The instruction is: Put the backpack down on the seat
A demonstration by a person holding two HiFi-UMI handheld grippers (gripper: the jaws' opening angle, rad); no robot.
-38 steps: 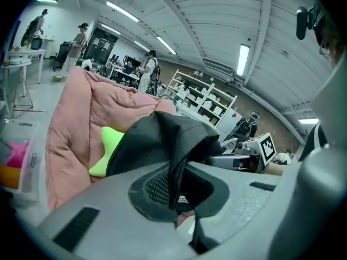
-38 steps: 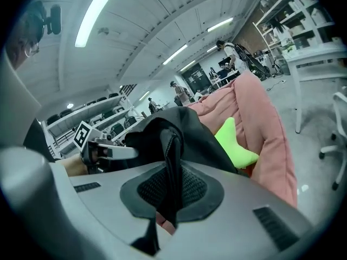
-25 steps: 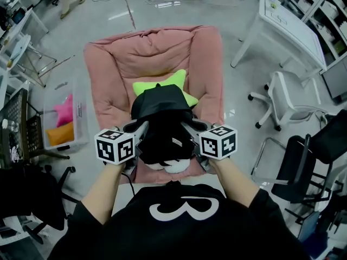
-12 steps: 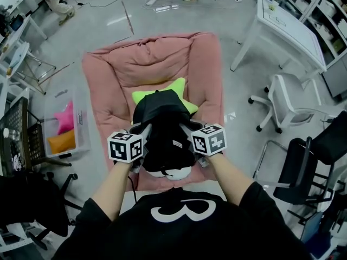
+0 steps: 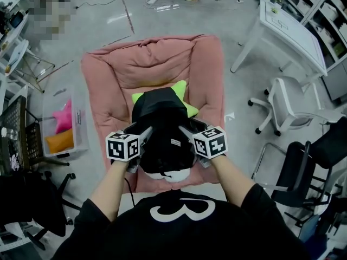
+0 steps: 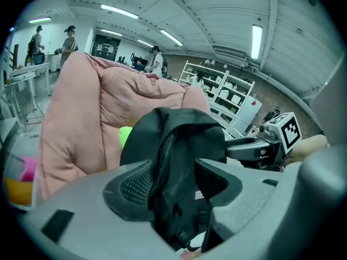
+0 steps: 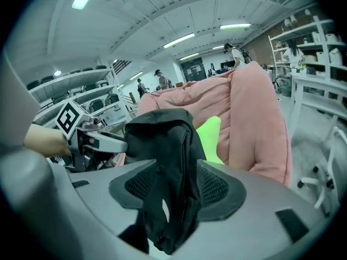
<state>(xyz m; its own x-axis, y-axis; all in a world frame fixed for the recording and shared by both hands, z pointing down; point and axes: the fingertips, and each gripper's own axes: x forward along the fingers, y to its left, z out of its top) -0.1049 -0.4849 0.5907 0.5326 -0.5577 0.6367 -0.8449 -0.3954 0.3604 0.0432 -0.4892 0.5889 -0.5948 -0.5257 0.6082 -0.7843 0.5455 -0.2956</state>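
Observation:
A black backpack [image 5: 162,129] rests upright on the pink padded seat [image 5: 157,58], leaning against a lime-green star cushion [image 5: 187,110]. My left gripper [image 5: 138,130] is at the bag's left side and my right gripper [image 5: 190,128] at its right side. Both sets of jaws are opening. In the left gripper view black backpack fabric [image 6: 179,140] hangs in the wide gap of the left gripper [image 6: 173,186], loose from the pads. The right gripper view shows the same: a fold of the backpack [image 7: 162,145] lies between the spread jaws of the right gripper [image 7: 171,191].
A clear bin [image 5: 62,121] with a pink star and an orange cushion stands left of the seat. A white office chair [image 5: 287,102] and a white table [image 5: 287,28] are to the right, and black chairs [image 5: 309,161] stand nearer me.
The backpack and both grippers moved slightly forward onto the seat. Both pairs of jaws, pinched on the bag before, now stand spread.

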